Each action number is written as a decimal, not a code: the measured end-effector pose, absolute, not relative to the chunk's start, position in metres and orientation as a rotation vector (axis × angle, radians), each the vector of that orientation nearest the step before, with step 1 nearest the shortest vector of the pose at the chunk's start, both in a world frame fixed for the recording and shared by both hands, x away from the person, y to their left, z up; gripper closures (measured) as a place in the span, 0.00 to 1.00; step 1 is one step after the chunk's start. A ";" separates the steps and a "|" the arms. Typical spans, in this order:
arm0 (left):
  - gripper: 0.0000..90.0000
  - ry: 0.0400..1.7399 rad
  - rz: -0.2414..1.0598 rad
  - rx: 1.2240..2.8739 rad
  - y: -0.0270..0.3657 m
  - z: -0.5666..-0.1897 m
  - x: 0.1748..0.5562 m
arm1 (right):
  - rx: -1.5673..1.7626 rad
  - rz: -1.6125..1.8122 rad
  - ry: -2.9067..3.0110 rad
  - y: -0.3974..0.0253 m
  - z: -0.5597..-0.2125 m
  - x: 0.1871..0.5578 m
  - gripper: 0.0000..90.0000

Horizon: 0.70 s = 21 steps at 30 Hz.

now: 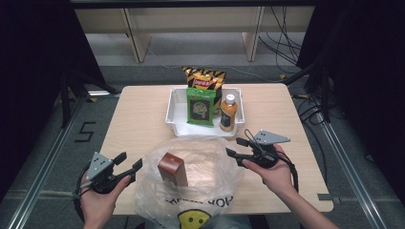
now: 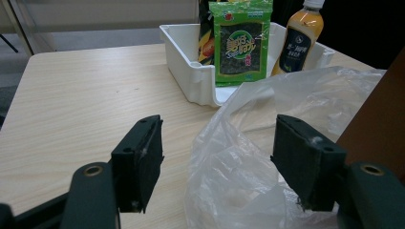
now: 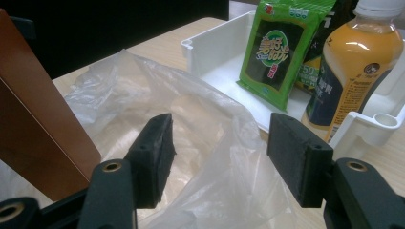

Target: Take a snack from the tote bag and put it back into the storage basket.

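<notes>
- Hands at the near edge of the desk [image 1: 138, 114], one claw in each: left claw [image 1: 128, 166] released, jaws spread wide, nothing between them; right claw [image 1: 237, 148] likewise released and empty.
- Clear plastic bag [image 1: 191, 176] between the two, mouth gaping upward, rim slack and crumpled; printed smiley on the near side.
- Brown box [image 1: 172, 169] standing upright inside the bag, roughly midway between the claws, touched by neither.
- Left claw just beside the bag's left rim; in the left gripper view, film [image 2: 248, 157] lying in the gap between the jaws, not yet pinched.
- Right claw just beside the right rim, with film [image 3: 210, 157] likewise sitting between its jaws.
- Likely risk: thin film slipping or tearing if pinched at a single layer; uneven pull from either side probably tipping the tall box over.
- Further risk: rim collapsing inward and closing the mouth if let sag.
- White tray [image 1: 177, 98] farther back, well apart from both claws, holding a green seaweed packet [image 1: 200, 107] and an orange drink bottle [image 1: 228, 113].
- Yellow-and-black snack bag [image 1: 204, 78] upright at the tray's far side.
</notes>
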State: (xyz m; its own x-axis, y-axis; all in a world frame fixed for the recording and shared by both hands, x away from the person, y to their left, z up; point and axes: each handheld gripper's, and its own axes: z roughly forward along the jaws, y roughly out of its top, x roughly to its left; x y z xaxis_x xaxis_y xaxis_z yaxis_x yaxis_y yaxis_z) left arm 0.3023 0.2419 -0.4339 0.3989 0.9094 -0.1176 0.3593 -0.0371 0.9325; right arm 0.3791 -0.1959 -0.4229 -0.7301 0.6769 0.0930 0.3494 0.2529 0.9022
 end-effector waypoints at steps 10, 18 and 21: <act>0.37 1.122 0.638 1.620 0.238 -0.428 0.299 | 0.991 1.446 2.220 -0.200 -0.425 0.381 0.43; 0.35 1.085 0.606 1.620 0.234 -0.420 0.294 | 1.007 1.449 2.195 -0.198 -0.424 0.381 0.43; 0.32 1.058 0.561 1.582 0.231 -0.412 0.291 | 1.020 1.439 2.215 -0.199 -0.425 0.381 0.42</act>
